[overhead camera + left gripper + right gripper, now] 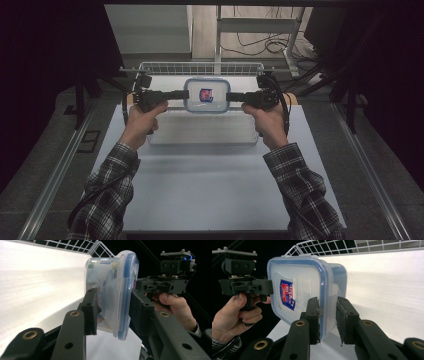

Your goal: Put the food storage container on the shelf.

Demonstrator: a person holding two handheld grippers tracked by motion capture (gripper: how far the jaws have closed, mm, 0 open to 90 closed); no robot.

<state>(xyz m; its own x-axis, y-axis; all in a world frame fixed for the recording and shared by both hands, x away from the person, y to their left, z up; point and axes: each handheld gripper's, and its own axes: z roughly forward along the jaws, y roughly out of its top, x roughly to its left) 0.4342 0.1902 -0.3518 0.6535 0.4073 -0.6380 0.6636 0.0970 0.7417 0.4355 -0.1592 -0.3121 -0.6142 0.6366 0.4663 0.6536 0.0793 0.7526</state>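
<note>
Clear lidded container with blue seal is held off the tabletop, near its far edge, in front of the wire basket. Left hand-held gripper is clamped on the container's left side latch; right hand-held gripper is clamped on the right side latch. Lid faces up, with a red-blue label on it.

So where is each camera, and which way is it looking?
High view: above the table, looking forward and down; both hands and checked sleeves show.
Left gripper view: on the left gripper, looking past the box to the other hand.
Right gripper view: on the right gripper, looking the opposite way.
All three share the box and the wire basket.
</note>
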